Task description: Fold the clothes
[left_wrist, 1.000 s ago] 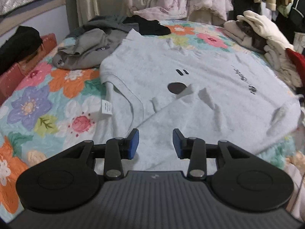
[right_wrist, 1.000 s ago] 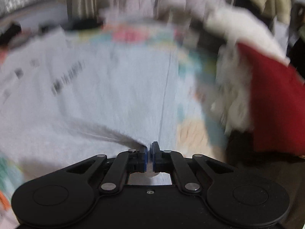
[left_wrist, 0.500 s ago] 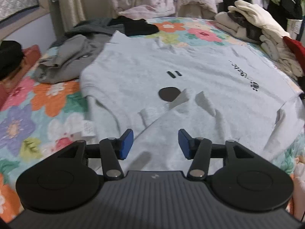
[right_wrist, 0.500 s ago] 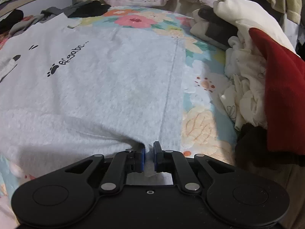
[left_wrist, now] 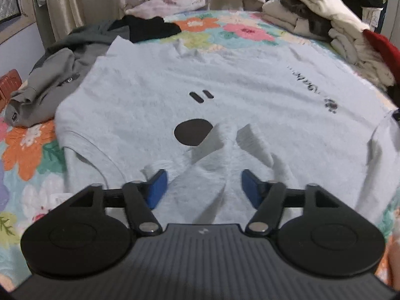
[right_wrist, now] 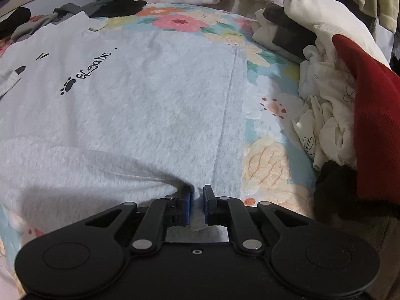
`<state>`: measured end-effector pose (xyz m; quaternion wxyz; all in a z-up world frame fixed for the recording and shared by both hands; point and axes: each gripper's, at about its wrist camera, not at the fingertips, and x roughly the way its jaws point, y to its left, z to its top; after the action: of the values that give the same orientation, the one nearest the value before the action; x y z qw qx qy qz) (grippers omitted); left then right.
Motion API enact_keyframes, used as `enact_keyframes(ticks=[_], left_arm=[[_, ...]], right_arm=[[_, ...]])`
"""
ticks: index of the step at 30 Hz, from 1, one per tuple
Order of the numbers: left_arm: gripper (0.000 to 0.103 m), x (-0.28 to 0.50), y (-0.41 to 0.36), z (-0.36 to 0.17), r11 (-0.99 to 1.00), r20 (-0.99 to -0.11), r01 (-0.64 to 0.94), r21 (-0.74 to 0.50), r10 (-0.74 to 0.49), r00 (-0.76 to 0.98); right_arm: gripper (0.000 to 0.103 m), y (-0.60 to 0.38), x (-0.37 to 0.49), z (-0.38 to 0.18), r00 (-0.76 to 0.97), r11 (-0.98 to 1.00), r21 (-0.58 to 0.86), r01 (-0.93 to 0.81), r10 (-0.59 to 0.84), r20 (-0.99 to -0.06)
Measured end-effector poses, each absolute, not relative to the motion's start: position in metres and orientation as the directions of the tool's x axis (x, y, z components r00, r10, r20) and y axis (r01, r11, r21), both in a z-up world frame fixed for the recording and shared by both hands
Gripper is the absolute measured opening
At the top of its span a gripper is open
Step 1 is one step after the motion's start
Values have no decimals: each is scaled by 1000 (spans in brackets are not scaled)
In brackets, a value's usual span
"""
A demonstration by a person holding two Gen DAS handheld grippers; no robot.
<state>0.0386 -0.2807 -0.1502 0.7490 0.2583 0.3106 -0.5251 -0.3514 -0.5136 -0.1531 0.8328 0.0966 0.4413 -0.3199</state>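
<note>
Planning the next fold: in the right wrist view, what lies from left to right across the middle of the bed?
Paw-print lettering → light grey sweatshirt hem → floral bedspread → white crumpled clothes → red garment.

Pale grey sweatshirt, black print; floral bedspread; red garment.

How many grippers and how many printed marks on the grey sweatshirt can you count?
Grippers: 2, left gripper and right gripper
Short dashes: 2
Black oval: 1
Paw print: 1
Line of lettering: 1
Total: 7, prints all on the grey sweatshirt
</note>
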Motion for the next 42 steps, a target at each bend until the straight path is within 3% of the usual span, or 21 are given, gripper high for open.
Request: enact_keyframes(ticks=[1,3,4,5,8,12,15,17,19,21,23,26,27,31,36,39,42], left_arm=[[69,35,-284,-154,299,-735,950,95,-623,270],[48,30,-286,-159,270,-728,958,100,-636,256],[5,27,-287,-161,256,-725,962,100,-644,246],[3,23,-285,-160,270,-710,956,112,-652,267],[2,12,-279,-156,329,-654,931,154,-673,346],[3,-9,-277,-137,353,-537,865,356,-680,498],[9,-1,-285,-139,386,-534,838,386,-647,544],[39,8,-293,-154,384,-584,821,422,-577,570],[44,14,-290,-156,399,-585,803,443,-550,596],[49,25,-275,-140,452,-588,813,367,-565,579],[65,39,-254,-123,505,-601,817,280,-571,559],[66,56,-223,-106,539,-633,819,195,-569,525],[66,58,-212,-105,539,-643,822,183,-567,514],[66,67,-174,-115,542,-688,837,77,-578,438],[66,82,-146,-143,573,-718,807,-145,-622,313],[66,89,-144,-152,568,-721,793,-218,-642,262],[65,92,-150,-164,562,-720,783,-266,-656,226]], right_arm=[[12,-514,-351,-154,405,778,-124,615,-447,-798],[12,-514,-351,-155,405,778,-122,616,-446,-798],[13,-514,-351,-156,407,777,-118,619,-445,-798],[13,-515,-352,-156,410,775,-111,622,-443,-797],[13,-515,-356,-158,425,771,-91,630,-440,-791],[13,-515,-358,-160,438,770,-81,633,-442,-783],[13,-508,-352,-151,434,766,-110,633,-468,-770],[13,-503,-346,-143,429,763,-135,633,-490,-759],[13,-498,-340,-135,424,758,-159,633,-511,-748],[14,-493,-334,-127,419,753,-184,632,-532,-736],[32,-488,-329,-119,414,746,-208,632,-553,-723],[53,-480,-320,-107,407,736,-245,631,-583,-703],[55,-477,-317,-103,405,732,-257,631,-593,-697],[57,-448,-272,-80,549,832,-172,527,-488,-679],[57,-414,-194,-85,714,938,102,330,-177,-677],[57,-399,-147,-97,745,950,213,227,-28,-667],[57,-396,-98,-114,724,953,241,182,35,-689]])
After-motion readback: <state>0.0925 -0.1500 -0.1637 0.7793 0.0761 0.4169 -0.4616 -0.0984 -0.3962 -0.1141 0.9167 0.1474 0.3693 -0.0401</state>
